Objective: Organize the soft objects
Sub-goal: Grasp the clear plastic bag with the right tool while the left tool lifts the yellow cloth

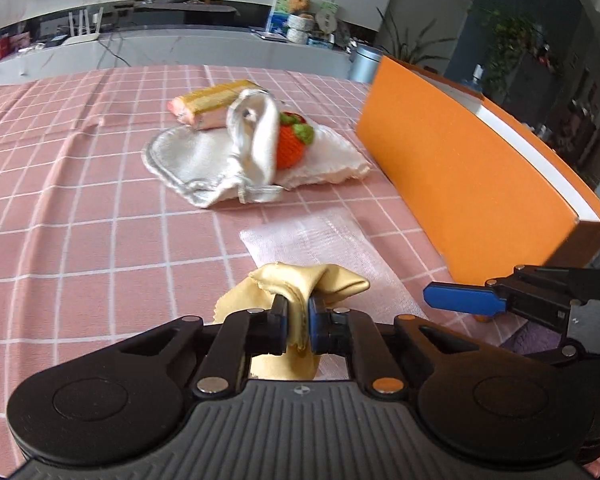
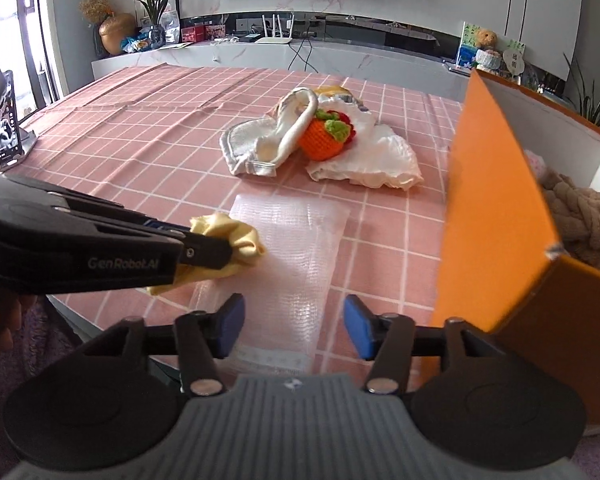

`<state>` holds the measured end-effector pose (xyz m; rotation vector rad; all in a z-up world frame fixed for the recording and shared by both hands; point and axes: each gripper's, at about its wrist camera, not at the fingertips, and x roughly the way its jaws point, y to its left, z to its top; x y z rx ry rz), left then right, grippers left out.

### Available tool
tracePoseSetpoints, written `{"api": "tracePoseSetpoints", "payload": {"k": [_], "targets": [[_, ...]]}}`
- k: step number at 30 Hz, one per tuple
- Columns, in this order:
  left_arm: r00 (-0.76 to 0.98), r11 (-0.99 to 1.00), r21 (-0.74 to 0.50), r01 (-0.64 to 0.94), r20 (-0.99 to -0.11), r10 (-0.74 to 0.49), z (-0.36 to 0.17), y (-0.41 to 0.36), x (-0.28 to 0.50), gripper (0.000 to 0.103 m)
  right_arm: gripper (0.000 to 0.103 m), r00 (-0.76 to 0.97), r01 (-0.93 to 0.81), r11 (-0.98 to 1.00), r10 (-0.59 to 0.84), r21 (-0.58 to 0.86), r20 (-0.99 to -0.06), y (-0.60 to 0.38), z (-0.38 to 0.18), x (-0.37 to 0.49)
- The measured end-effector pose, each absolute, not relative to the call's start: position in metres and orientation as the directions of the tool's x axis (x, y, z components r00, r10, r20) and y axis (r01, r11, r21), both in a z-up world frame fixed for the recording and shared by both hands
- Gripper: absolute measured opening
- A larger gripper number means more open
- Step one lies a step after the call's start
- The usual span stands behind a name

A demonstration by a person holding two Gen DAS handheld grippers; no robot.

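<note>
While I watch both wrist views, the scene reads as follows.

Yellow cloth [image 1: 300, 284]: satiny gold fabric, crumpled into a bunch with a frayed edge; I see it at the near edge of the table [image 1: 80, 208], its right part lying on the mesh bag [image 1: 320, 236].
Left gripper [image 1: 298, 320]: I have its pads pressed together on the yellow cloth, a fold pinched between them.
Right gripper [image 2: 294, 320]: its blue fingers [image 2: 358, 326] stand spread, pressing on nothing; the near end of the mesh bag lies below the gap.
Mesh bag: pale, see-through, flat; its long axis runs from me away toward the pile.
Box [image 2: 496, 216]: orange outside, white inside, standing on the table's right side; a tan chunky knit [image 2: 584, 216] sits inside.
Pile, mid-table: a white drawstring pouch [image 1: 204, 160], an orange crocheted fruit [image 1: 290, 146] with green leaves resting against it, a white ruffled cloth [image 1: 332, 160] just beside, and behind them a yellow-striped roll [image 1: 216, 102] lying with its long axis left to right.
Count: I make out two grippers, one box, one mesh bag, one yellow cloth, one fruit, one pouch, one ruffled cloth, one roll.
Cloth's direction: bunched, so I cannot give it a clear long axis.
Table: pink checked covering; a phone on a stand [image 2: 6, 128] at the far left edge.
</note>
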<state>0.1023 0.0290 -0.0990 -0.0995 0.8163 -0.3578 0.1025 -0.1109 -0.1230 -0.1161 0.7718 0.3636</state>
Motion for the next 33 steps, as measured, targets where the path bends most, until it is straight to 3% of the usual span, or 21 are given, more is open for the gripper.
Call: {"api": "tracePoseSetpoints", "payload": {"k": [2, 9, 15, 17, 19, 26, 33], "targets": [[0.639, 0.94, -0.235, 0.246, -0.689, -0.34, -0.096, 0.039, 0.102, 0.01, 0.074, 0.645, -0.361, 0.931, 0.293, 0.057, -0.706, -0.106, -0.124, 0.108], [0.643, 0.93, -0.328, 0.168, -0.678, -0.356, -0.1, 0.064, 0.105, 0.01, 0.072, 0.62, -0.379, 0.924, 0.296, 0.053, -0.726, -0.081, -0.132, 0.121], [0.654, 0.935, -0.327, 0.138, -0.679, -0.334, -0.1, 0.072, 0.107, 0.01, 0.038, 0.631, -0.441, 0.897, 0.319, 0.012, -0.707, -0.064, -0.131, 0.118], [0.657, 0.936, -0.329, 0.125, -0.68, -0.326, -0.099, 0.076, 0.107, 0.01, 0.016, 0.629, -0.467, 0.884, 0.331, -0.001, -0.703, -0.06, -0.13, 0.115], [0.659, 0.938, -0.329, 0.11, -0.682, -0.317, -0.099, 0.08, 0.107, 0.01, 0.002, 0.633, -0.482, 0.876, 0.327, -0.026, -0.702, -0.054, -0.13, 0.113], [0.68, 0.94, -0.322, 0.11, -0.666, -0.308, -0.091, 0.083, 0.101, 0.01, 0.0, 0.653, -0.45, 0.892, 0.3, -0.038, -0.696, -0.063, -0.125, 0.111], [0.71, 0.944, -0.305, 0.13, -0.636, -0.303, -0.074, 0.079, 0.092, 0.01, 0.0, 0.719, -0.401, 0.915, 0.288, -0.04, -0.632, -0.08, -0.1, 0.1]]}}
